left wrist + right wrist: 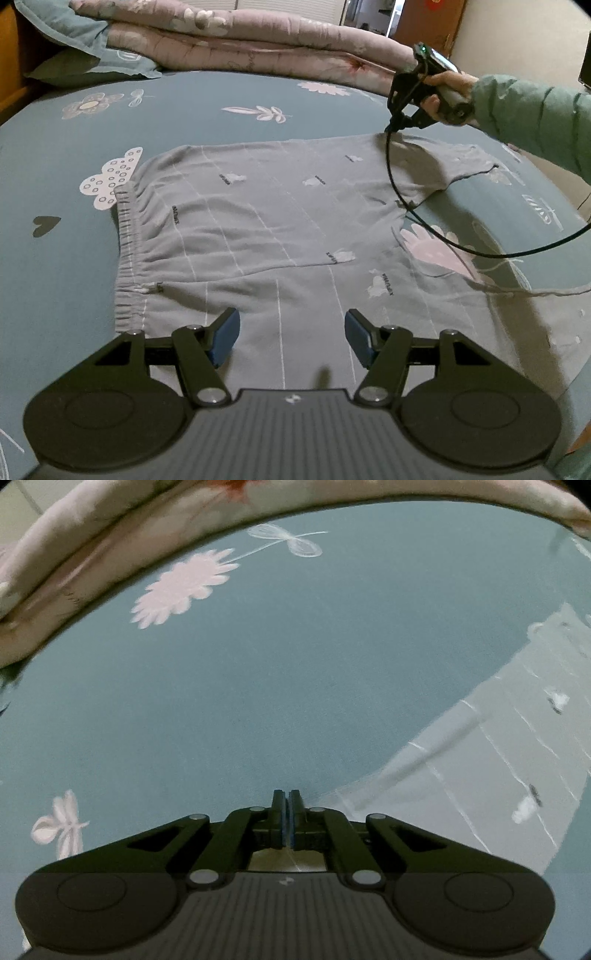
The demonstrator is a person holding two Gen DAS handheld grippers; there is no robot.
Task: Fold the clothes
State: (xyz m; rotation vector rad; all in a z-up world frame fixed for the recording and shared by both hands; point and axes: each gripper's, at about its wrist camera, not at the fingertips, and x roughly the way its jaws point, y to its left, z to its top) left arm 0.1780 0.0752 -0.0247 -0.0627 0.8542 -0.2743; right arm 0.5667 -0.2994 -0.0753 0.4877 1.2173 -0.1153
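Observation:
Grey pyjama pants with thin white lines lie spread flat on a teal bed sheet, their elastic waistband at the left. My left gripper stands open over the pants' near part, with nothing pinched between its blue pads. At the pants' far right edge my right gripper points steeply down, held by a hand in a green sleeve. In the right wrist view that gripper is shut, with the grey fabric running in from the right to the jaws and a bit of it showing behind them.
A folded pink floral quilt lies along the far side of the bed, also seen in the right wrist view. A teal pillow sits at the far left. A black cable loops from the right gripper over the pants.

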